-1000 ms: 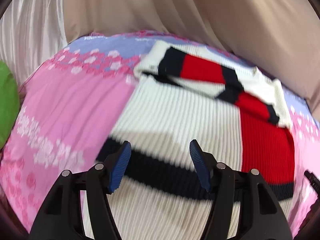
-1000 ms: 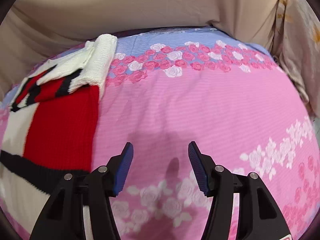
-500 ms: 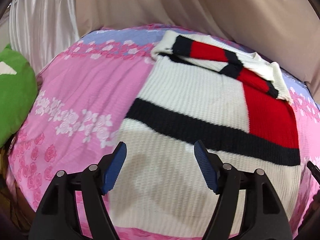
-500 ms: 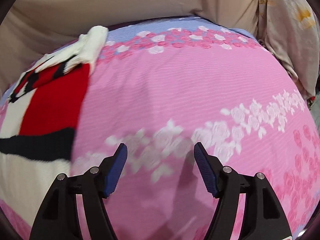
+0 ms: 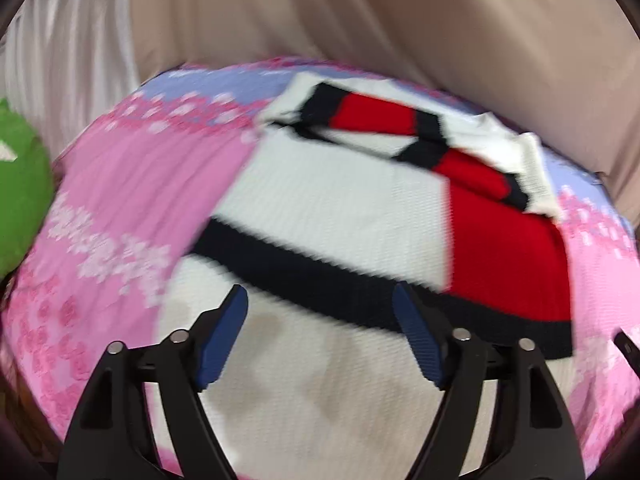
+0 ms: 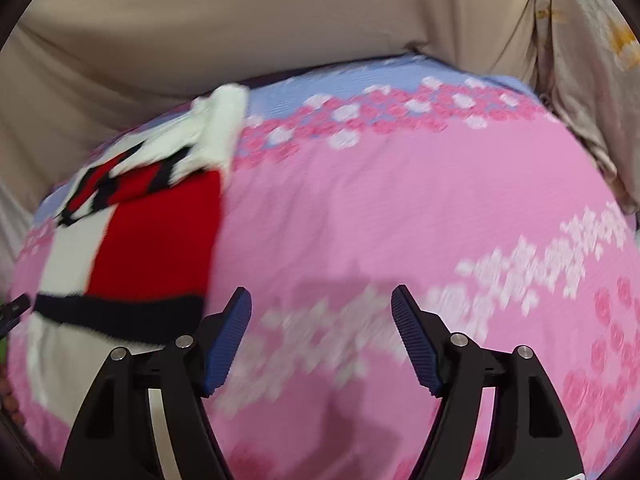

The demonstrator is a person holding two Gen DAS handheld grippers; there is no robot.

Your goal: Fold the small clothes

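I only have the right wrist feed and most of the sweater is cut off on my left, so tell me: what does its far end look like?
Observer: On the left wrist view, the sweater has its sleeves folded across the far end, showing red and navy blocks.
Operator: Is the left gripper holding it?
Observer: No. The left gripper has nothing between its fingers; its jaws are opening above the white near part.
Operator: Anything else on that side?
Observer: A green cushion sits at the left edge, off the sweater, beside the pink bedsheet.
Operator: And my right gripper?
Observer: The right gripper is opening too, over bare sheet, empty.
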